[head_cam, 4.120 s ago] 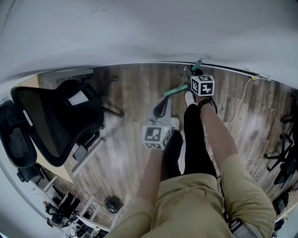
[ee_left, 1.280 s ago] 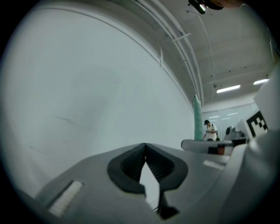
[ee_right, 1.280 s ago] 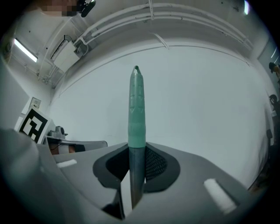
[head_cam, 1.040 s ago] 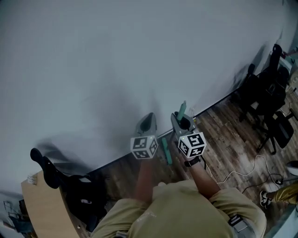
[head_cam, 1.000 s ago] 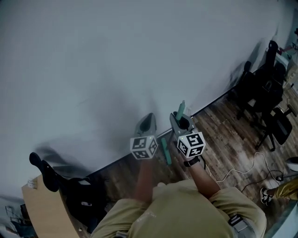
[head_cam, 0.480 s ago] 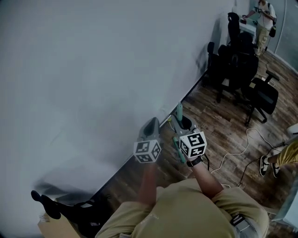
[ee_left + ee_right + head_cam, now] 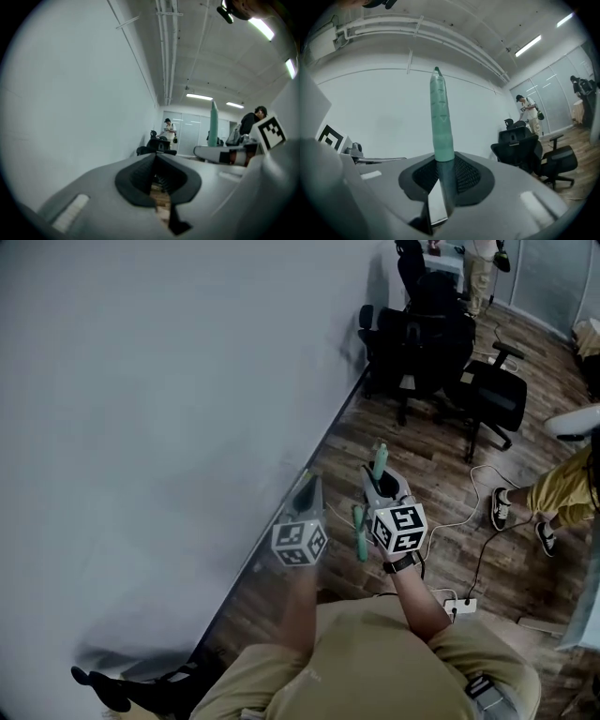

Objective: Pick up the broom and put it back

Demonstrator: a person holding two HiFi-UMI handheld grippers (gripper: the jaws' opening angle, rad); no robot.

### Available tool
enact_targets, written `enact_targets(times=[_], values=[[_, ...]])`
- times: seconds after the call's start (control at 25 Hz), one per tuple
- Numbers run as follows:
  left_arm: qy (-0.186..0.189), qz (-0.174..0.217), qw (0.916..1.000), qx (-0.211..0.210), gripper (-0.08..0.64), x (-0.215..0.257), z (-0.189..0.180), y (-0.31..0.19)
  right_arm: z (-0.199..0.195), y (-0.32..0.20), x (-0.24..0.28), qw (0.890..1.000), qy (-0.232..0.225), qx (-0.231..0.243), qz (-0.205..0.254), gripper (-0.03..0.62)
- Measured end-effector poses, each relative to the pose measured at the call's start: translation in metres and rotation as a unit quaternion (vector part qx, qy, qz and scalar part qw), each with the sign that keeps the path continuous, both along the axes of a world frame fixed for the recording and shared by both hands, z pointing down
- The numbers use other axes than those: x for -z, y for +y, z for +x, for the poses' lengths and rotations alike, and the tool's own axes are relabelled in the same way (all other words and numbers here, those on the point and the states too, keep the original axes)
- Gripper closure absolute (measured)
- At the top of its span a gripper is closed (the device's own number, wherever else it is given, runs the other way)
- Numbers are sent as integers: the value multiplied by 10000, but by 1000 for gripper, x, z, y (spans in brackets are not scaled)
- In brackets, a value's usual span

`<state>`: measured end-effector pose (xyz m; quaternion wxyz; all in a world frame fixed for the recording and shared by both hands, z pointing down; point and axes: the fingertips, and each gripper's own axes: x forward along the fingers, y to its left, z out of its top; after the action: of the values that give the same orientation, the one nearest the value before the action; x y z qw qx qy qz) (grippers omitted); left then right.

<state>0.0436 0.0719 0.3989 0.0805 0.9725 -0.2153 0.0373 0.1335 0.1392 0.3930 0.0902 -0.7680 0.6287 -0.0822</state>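
Green plastic is covering the top of the broom (image 7: 440,117), which is standing upright in the right gripper (image 7: 442,164). That gripper's two black pads are pressing on the darker shaft just below the green grip, so the jaws are closing firmly on the broom with only the shaft's width between them. In the head view the green grip is poking up above the gripper, and a further stretch of green handle is showing below it, between the two marker cubes. The broom's brush end is not showing in any view.

Just to the left, the left gripper (image 7: 156,161) is holding nothing. Its pads are sitting together at the tips, leaving only a thin slit through which a strip of wooden floor (image 7: 441,474) is showing.

Both grippers are pointing roughly level, out in front of the person's beige shirt (image 7: 375,662). A plain white wall (image 7: 141,427) is filling the left of the scene and meeting the floor close to the left gripper.

Farther off, a group of black office chairs (image 7: 422,334) is standing near the wall. To the right, another person in yellow trousers (image 7: 562,488) is standing on the floor. A white cable (image 7: 483,549) is running across the boards to a power strip (image 7: 459,604) near the holder's right arm.
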Motion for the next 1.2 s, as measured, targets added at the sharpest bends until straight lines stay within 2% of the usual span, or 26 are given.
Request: enact_targets(times=[0.24, 0.4, 0.84, 1.2], values=[[-151, -59, 9970, -760, 557, -14, 72, 28, 66, 38, -23, 9967, -164, -766, -198, 517], [-100, -154, 9946, -1026, 557, -19, 111, 12, 97, 28, -27, 9943, -102, -1015, -306, 515], [175, -360, 9848, -1688, 557, -4, 200, -90, 169, -58, -9, 9855, 14, -1643, -414, 517], [221, -766, 9818, -1726, 557, -20, 233, -181, 189, -137, -26, 9826, -78, -1719, -697, 517]])
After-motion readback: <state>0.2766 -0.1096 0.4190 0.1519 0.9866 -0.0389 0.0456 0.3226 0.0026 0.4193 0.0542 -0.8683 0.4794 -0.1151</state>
